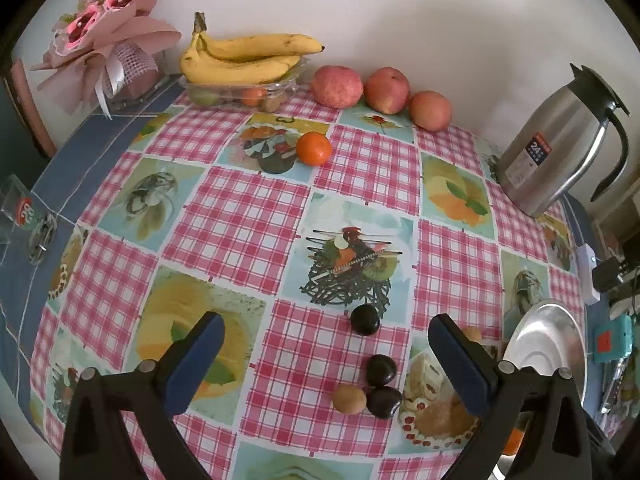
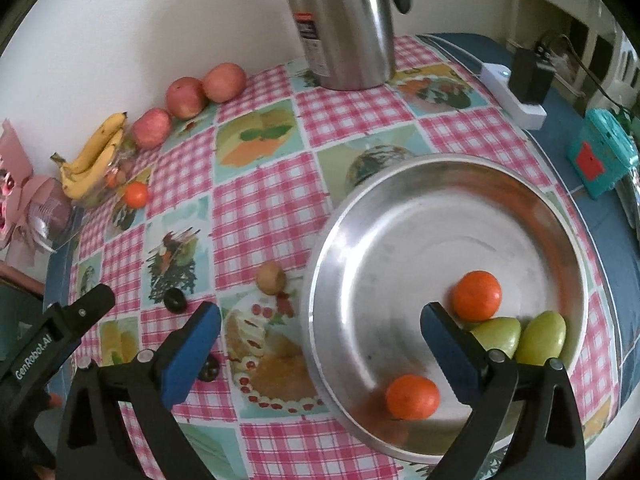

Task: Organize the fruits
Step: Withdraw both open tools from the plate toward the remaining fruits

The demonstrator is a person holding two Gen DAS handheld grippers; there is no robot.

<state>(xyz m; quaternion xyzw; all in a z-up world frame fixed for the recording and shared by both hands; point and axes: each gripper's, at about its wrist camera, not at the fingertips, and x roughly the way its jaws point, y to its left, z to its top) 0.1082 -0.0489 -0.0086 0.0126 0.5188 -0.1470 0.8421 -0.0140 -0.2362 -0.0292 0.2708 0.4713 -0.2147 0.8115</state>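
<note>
Over metal plate (image 2: 400, 208) right tool (image 2: 320, 328) wide open, empty; left tool (image 1: 326, 340) likewise above dark fruits (image 1: 380, 370).

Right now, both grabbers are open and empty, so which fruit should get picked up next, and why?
Probably lower the left hand-held gripper onto the nearest dark round plums. Its jaws stand wide open with nothing between them, and those plums lie just ahead on the checked tablecloth. The round silver metal plate beside them already holds two oranges and two green fruits.
</note>
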